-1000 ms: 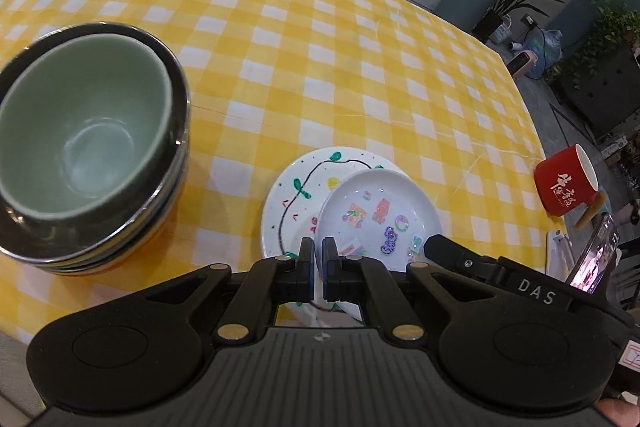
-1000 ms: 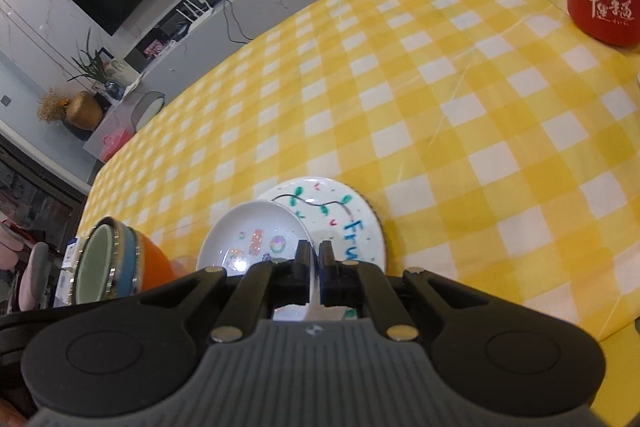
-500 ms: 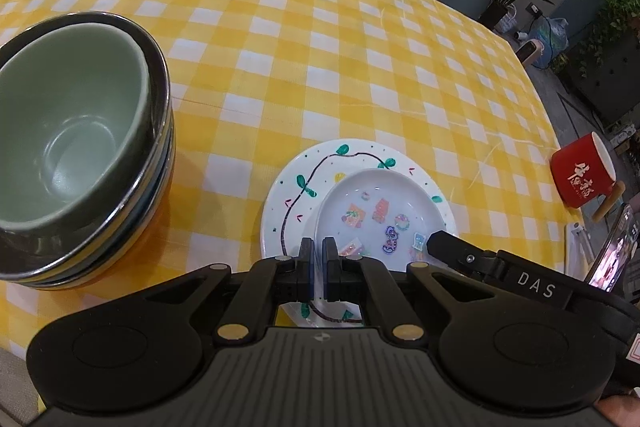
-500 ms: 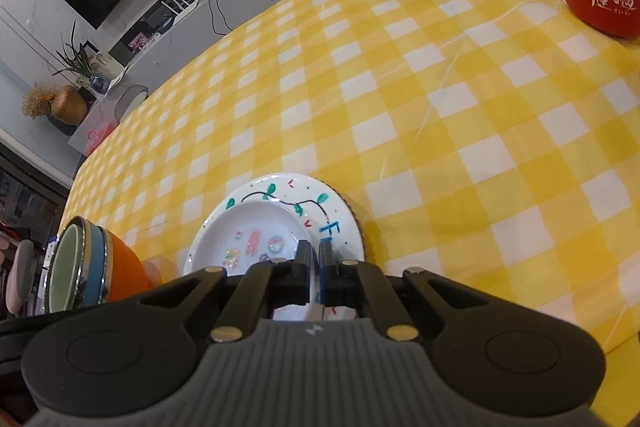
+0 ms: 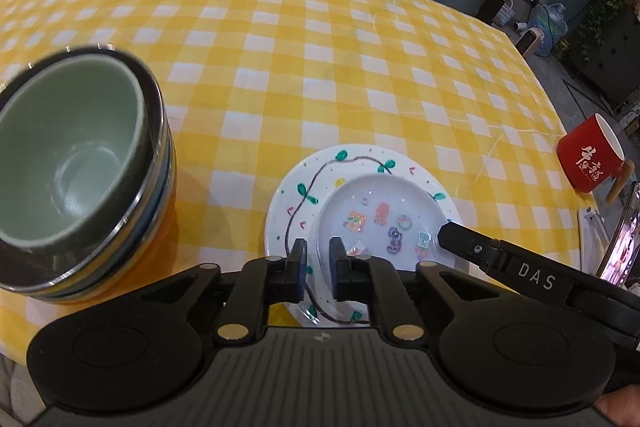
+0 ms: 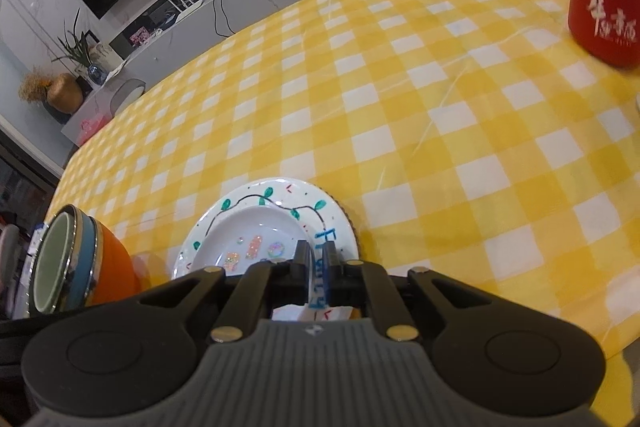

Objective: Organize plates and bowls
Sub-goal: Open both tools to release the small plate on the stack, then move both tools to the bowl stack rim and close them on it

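Left fingers (image 5: 318, 259) just parting astride small plate (image 5: 380, 223) rim, on large plate (image 5: 296, 203)

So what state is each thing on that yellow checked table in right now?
Small white sticker dish: resting on the plate.
Large white vine-painted plate: flat on the table.
Stacked bowls, green one on top: nested, upright.
Red mug: upright.
Left gripper: just opened, straddling the dish rim.
Right gripper: just eased apart, plate rim between.

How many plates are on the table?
2: a big painted plate on the yellow checked cloth, and a small sticker plate lying on top of it. None seem hidden.
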A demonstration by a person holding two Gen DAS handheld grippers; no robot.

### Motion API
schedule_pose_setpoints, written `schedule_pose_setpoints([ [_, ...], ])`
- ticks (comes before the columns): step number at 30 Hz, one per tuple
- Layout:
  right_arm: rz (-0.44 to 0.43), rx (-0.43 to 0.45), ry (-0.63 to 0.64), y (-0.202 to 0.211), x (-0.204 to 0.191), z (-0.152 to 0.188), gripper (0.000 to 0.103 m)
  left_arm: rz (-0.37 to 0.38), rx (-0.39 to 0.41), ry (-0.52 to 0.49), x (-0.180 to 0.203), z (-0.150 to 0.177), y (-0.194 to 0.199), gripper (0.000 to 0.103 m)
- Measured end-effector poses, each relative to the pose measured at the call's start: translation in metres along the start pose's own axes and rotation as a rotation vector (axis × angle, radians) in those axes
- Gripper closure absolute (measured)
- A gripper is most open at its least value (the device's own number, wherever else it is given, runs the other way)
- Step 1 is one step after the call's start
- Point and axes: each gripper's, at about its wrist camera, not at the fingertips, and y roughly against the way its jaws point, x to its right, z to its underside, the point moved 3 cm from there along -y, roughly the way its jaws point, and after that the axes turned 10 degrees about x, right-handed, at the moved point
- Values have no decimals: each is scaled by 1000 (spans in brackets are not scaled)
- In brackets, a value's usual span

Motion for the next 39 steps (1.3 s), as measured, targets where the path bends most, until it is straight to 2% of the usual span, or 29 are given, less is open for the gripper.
schedule_pose_setpoints([
  [2,-2,13,9,2,-1,-2,88,1,10,-13,1,-2,4,84],
  [4,-1,27,18,6,-2,-3,77,10,17,-20,3,-3,9,78],
  [8,2,64,48,17,-9,-7,73,25,51,-46,7,-6,24,74],
  [10,-8,81,60,22,-13,-8,67,31,75,-69,10,-8,35,66],
  [16,-39,116,100,38,-32,-5,56,36,173,-126,1,-18,76,52],
  [20,-74,117,87,47,-50,0,46,-6,202,-155,-19,-24,97,51],
  [26,-140,122,72,59,-85,11,39,-104,256,-110,-63,-29,124,51],
  [32,-122,110,108,55,-124,23,37,-210,277,-28,-108,-32,131,50],
  [34,-97,109,104,52,-132,25,32,-222,271,21,-122,-32,130,50],
  [39,-102,70,85,38,-149,25,32,-192,253,165,-151,-33,124,49],
])
